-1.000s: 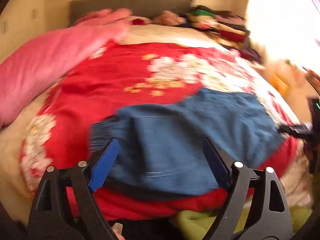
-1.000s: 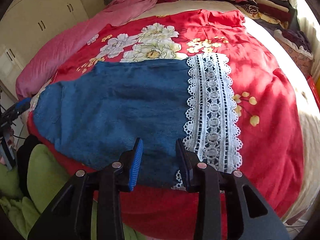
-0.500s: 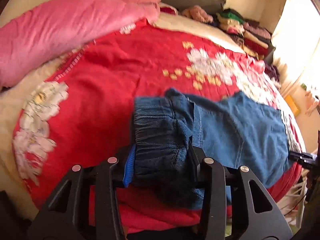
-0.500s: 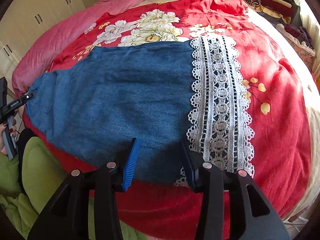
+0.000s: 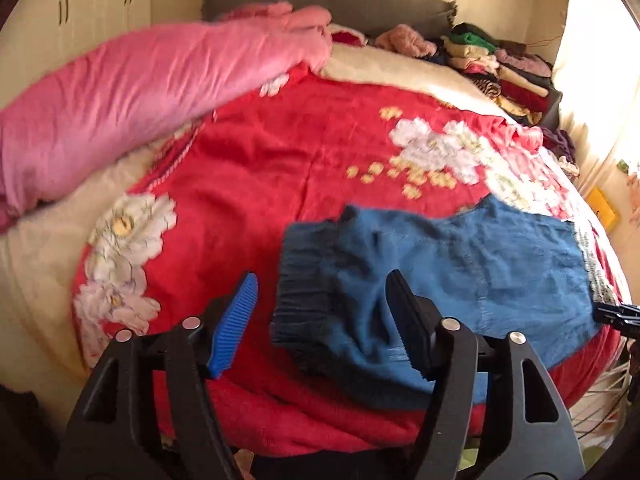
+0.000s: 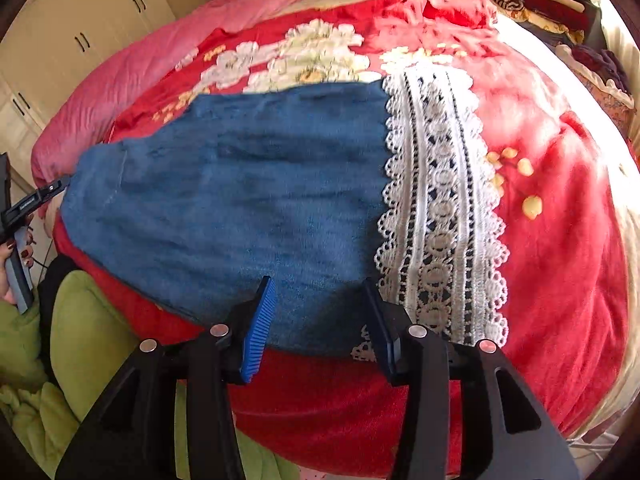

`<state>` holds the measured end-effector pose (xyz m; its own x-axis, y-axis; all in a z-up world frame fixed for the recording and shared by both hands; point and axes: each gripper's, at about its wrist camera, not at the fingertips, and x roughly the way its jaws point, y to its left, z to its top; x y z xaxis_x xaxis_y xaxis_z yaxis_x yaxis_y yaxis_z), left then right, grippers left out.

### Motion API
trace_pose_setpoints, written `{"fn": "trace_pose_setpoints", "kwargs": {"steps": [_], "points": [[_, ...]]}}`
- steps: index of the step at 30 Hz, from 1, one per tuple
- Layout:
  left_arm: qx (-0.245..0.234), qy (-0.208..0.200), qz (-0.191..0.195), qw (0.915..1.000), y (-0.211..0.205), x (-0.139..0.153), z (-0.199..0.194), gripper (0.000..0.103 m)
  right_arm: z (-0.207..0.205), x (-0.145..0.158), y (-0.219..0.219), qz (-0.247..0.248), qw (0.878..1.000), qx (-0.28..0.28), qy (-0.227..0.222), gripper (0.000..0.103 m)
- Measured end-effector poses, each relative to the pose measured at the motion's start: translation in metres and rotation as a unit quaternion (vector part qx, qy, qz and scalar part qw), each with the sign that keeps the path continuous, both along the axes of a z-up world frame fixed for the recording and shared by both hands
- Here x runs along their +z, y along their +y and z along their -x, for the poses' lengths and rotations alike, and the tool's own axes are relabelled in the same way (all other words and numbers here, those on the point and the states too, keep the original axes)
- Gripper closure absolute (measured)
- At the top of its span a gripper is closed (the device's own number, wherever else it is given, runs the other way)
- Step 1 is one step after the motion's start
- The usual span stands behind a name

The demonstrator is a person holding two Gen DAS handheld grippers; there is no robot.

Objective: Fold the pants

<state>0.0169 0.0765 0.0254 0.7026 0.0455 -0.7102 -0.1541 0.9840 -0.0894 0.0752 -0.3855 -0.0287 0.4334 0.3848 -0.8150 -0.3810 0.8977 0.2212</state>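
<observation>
Blue denim pants (image 6: 240,208) with a white lace hem (image 6: 436,216) lie across the red flowered blanket. In the left wrist view the elastic waistband end (image 5: 312,292) is bunched and folded up between the fingers of my left gripper (image 5: 320,320), which is open and not clamping it. My right gripper (image 6: 316,324) is open, its fingers just over the near edge of the pants beside the lace. The left gripper also shows at the far left of the right wrist view (image 6: 28,204).
A pink quilt (image 5: 140,92) lies along the bed's left side. Stacked folded clothes (image 5: 500,68) sit at the head right. Green fabric (image 6: 80,360) lies below the bed's near edge. Wardrobe doors (image 6: 80,32) stand left.
My left gripper closed on the waistband half a second ago and has now opened, leaving the waistband bunched between its fingers. My right gripper moved slightly closer to the pants' edge, still open.
</observation>
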Motion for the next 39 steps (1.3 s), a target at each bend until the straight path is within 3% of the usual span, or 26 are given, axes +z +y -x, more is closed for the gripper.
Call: {"fn": "trace_pose_setpoints", "kwargs": {"steps": [3,6,9,13,17,20,24,29,33,39], "points": [[-0.041,-0.025,-0.012,0.9988,-0.029,0.019,0.001,0.033,0.0,0.011,-0.001,-0.002,1.0,-0.003,-0.022,0.06],[-0.095,-0.024,-0.01,0.9951,-0.066,0.019,-0.011,0.024,-0.002,0.014,0.003,0.002,1.0,0.002,-0.03,0.06],[-0.152,0.005,-0.016,0.9883,-0.108,0.0,-0.031,0.019,-0.006,0.012,0.009,0.001,1.0,0.008,-0.024,0.059],[-0.192,0.057,-0.032,0.9792,-0.141,-0.035,-0.05,0.019,-0.008,0.001,0.014,0.012,1.0,0.013,-0.005,0.059],[-0.197,0.115,-0.044,0.9725,-0.149,-0.072,-0.061,0.019,-0.011,-0.019,0.009,0.014,1.0,-0.003,0.024,0.059],[-0.197,0.127,-0.03,0.9718,-0.145,-0.084,-0.066,0.018,-0.009,-0.018,0.012,0.019,1.0,-0.003,0.02,0.059],[-0.195,0.111,-0.025,0.9743,-0.142,-0.079,-0.06,0.018,-0.006,-0.009,0.01,0.009,1.0,-0.001,0.015,0.059],[-0.186,0.07,-0.005,0.9801,-0.133,-0.05,-0.053,0.018,-0.008,0.017,-0.006,-0.003,0.999,-0.023,-0.031,0.059],[-0.178,0.055,0.003,0.9826,-0.128,-0.032,-0.063,0.018,-0.032,0.032,-0.021,-0.02,0.998,-0.047,-0.042,0.059],[-0.176,0.056,0.007,0.9828,-0.129,-0.022,-0.096,0.018,-0.092,0.039,-0.034,-0.009,0.996,-0.076,-0.05,0.059]]}}
